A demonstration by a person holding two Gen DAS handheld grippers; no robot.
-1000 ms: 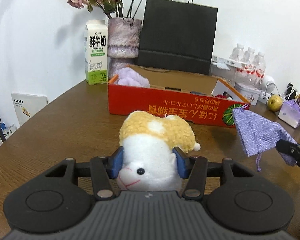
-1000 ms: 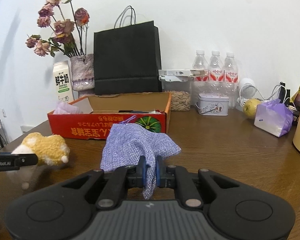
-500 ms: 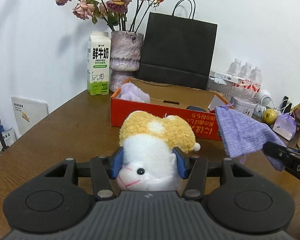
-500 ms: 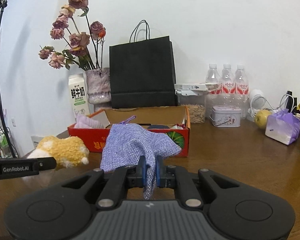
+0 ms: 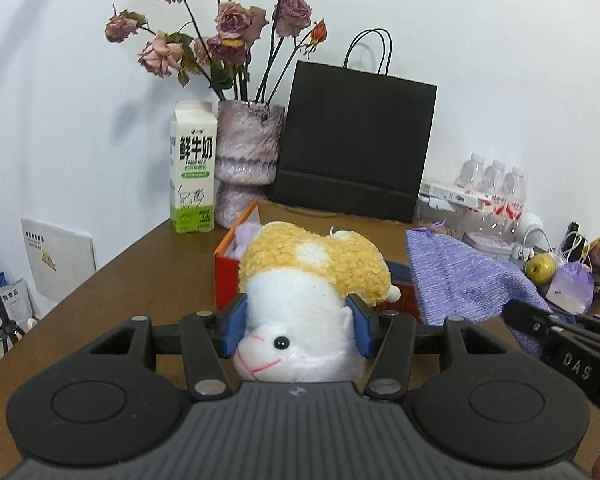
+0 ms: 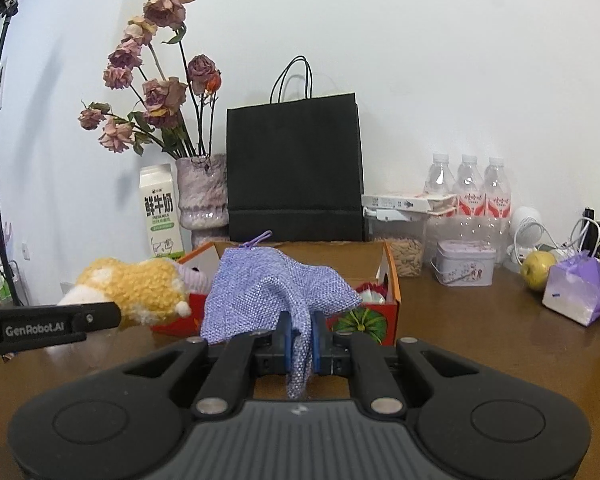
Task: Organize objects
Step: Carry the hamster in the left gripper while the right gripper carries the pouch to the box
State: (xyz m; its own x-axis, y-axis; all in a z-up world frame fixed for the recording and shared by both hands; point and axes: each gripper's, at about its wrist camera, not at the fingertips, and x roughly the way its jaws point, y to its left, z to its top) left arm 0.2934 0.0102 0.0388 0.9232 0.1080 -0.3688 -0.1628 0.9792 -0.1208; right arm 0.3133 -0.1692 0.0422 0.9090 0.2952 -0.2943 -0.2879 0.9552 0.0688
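Plush toy [image 5: 300,312] and purple cloth pouch [image 6: 268,284] are both in hand, both clear of the table [image 5: 112,288]; you are mid-carry toward the red cardboard box [image 6: 392,300].

Left gripper [image 5: 298,322]: jaws clenched on the toy's white head, blue pads pressed into both cheeks, yellow back pointing away from you. The toy is held in the air just in front of the box's near left corner, overlapping it in the left view.

Right gripper [image 6: 299,338]: jaws pinched tight on a gathered fold of the pouch; the rest drapes forward over the jaws, drawstring loop at the far top edge. It hangs in front of the box's near wall.

Both tools tilt slightly downward, side by side and close; each shows in the other's view. They look near enough to knock.

Judged step: transport, release not yet begun. Next move calls for clearing the near wall, then lowering into open floor. The box already holds a pale purple item at the left end and something red and white at the right, so aim for the middle. Both loads are soft, so open wide to shed them.

Behind the box: milk carton [image 5: 192,168], vase of dried roses [image 5: 248,160], black paper bag [image 6: 294,168], water bottles [image 6: 470,188].
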